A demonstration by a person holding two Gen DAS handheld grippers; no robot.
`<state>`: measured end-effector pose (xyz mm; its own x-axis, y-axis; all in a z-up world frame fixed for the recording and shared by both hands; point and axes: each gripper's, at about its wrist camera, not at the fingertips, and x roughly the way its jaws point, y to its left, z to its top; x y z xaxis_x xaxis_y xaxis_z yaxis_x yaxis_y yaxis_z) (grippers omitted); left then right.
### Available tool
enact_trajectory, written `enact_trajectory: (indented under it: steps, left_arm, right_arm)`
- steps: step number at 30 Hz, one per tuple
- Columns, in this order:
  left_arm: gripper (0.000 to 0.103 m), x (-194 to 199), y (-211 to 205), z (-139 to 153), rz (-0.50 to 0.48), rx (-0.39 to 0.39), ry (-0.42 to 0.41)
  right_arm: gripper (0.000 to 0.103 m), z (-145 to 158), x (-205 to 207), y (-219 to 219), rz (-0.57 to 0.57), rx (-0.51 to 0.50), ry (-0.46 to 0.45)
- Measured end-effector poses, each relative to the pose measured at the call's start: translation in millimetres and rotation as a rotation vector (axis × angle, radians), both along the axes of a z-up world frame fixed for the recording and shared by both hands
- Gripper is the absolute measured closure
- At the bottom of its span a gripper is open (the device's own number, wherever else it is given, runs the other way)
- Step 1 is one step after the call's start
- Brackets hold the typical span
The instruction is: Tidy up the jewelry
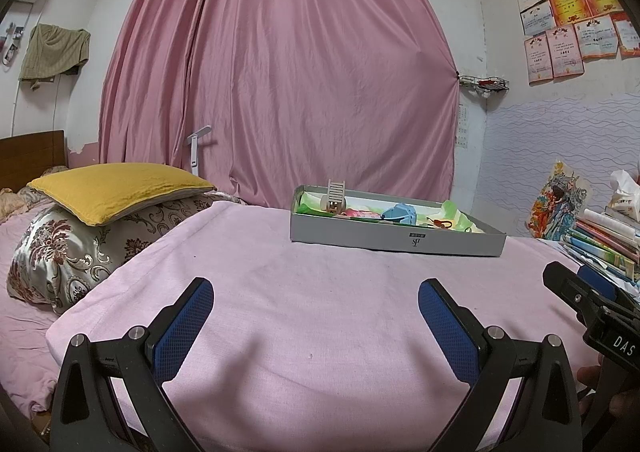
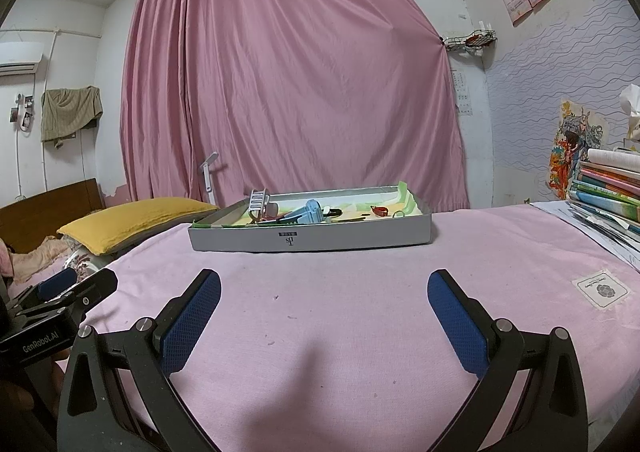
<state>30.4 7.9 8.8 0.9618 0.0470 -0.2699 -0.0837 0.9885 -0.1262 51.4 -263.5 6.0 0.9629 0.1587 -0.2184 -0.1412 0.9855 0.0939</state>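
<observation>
A shallow grey box (image 1: 396,240) (image 2: 312,238) sits on the pink cloth ahead of both grippers. Inside it lie a blue piece (image 1: 400,213) (image 2: 314,210), a small white ladder-shaped piece (image 1: 336,191) (image 2: 258,200), a red pendant (image 2: 379,210) and other small items I cannot make out. My left gripper (image 1: 316,302) hangs open over the cloth, well short of the box, with nothing between its blue pads. My right gripper (image 2: 324,292) is open too and holds nothing. Each gripper shows at the edge of the other's view, the right gripper (image 1: 580,292) and the left gripper (image 2: 76,288).
A yellow pillow (image 1: 120,185) rests on a patterned cushion (image 1: 72,252) at the left. A stack of books (image 2: 608,191) stands at the right, with a white label patch (image 2: 602,288) on the cloth. A pink curtain (image 1: 280,71) hangs behind.
</observation>
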Motion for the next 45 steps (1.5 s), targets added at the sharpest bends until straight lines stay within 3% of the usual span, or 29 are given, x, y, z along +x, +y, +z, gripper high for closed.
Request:
enact_trajectory:
  steps: [45]
  left_arm:
    - [0.000, -1.8, -2.0, -3.6, 0.006, 0.029, 0.010]
  right_arm:
    - [0.001, 0.4, -0.4, 0.6, 0.002, 0.001, -0.003]
